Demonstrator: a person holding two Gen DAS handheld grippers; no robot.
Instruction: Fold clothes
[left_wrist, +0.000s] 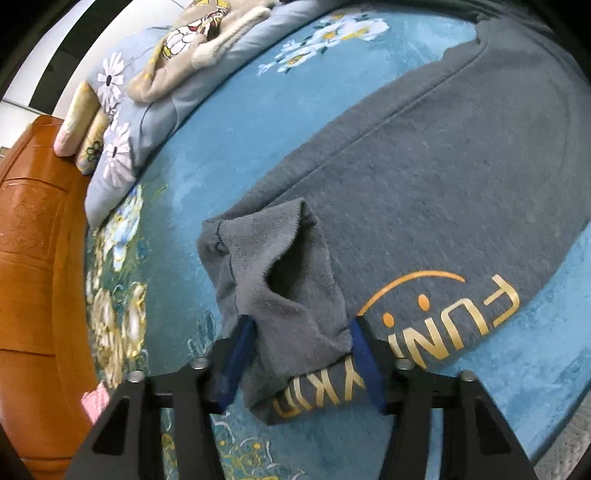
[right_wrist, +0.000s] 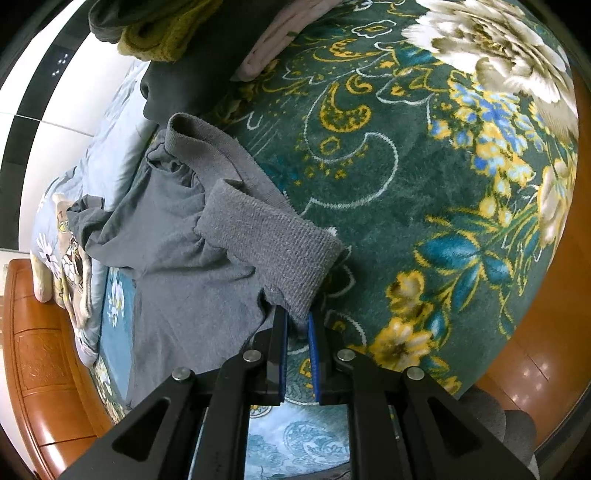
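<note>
Both grippers hold a grey fleece sweatshirt (left_wrist: 424, 177) with gold lettering, spread on the blue floral blanket (left_wrist: 229, 122).

Left gripper (left_wrist: 301, 350), tilted steeply down, pinches a bunched hem at 6 o'clock; right gripper (right_wrist: 298, 332), likewise tilted, nearly pressed together, nips the ribbed cuff (right_wrist: 273, 254). Lift both evenly, keeping the fabric taut.

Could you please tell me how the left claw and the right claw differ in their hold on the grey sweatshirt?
The left claw stands wider, around a bunched fold of the grey sweatshirt near its gold lettering. The right claw is nearly closed, pinching the ribbed cuff. Both have blue pads and point down at the bed.
</note>
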